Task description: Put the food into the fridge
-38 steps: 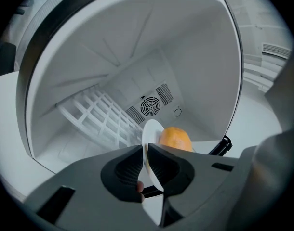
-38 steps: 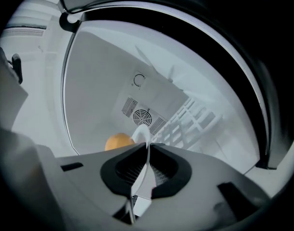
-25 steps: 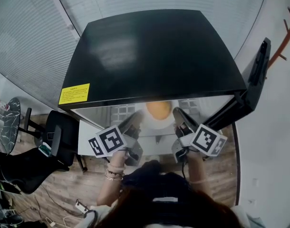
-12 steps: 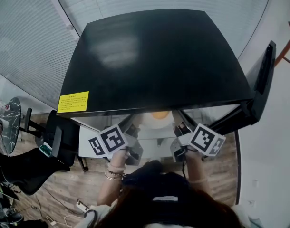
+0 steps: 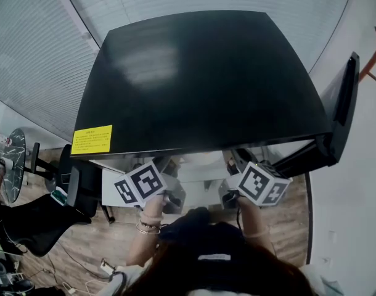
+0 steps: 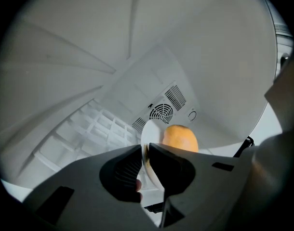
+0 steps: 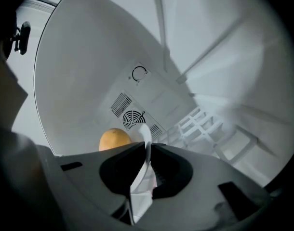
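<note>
Clamping one white plate (image 6: 152,131) bearing one orange (image 6: 180,138), left tongs (image 6: 146,148) and right tongs (image 7: 149,147) reach inside the fridge (image 5: 200,85).

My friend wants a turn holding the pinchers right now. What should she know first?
Left gripper: shut on one rim of the white plate.
Right gripper: shut on the other rim.
The orange sits on the plate between them.
Done: the fridge has its door open, and the plate is inside, facing the back-wall fan vent.
Whether it rests on a shelf cannot be seen.
Left, probably: set it down level, open both grippers, pull them out, close the door.
</note>
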Motion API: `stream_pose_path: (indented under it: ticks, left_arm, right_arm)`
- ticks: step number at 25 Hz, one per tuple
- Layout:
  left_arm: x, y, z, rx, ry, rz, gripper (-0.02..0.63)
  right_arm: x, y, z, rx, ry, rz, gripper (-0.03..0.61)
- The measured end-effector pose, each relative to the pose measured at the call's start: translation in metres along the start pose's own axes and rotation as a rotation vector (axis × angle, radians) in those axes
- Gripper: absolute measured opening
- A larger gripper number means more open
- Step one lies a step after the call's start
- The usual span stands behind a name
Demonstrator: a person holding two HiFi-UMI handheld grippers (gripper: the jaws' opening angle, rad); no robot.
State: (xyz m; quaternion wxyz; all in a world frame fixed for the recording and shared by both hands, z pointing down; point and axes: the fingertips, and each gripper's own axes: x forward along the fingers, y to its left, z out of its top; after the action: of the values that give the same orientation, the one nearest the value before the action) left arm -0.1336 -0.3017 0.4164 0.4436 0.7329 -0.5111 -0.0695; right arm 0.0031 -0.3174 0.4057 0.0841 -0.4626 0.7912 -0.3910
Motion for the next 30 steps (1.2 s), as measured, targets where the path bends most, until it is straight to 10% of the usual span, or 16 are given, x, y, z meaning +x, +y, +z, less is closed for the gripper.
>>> stream_pose_path:
  ticks: [30]
  left_arm:
    - [0.006, 0.003, -0.004, 0.239, 0.056, 0.160, 0.071]
  right_arm:
    - [0.003, -0.012, -0.008, -0.136, 0.079, -0.154, 0.055]
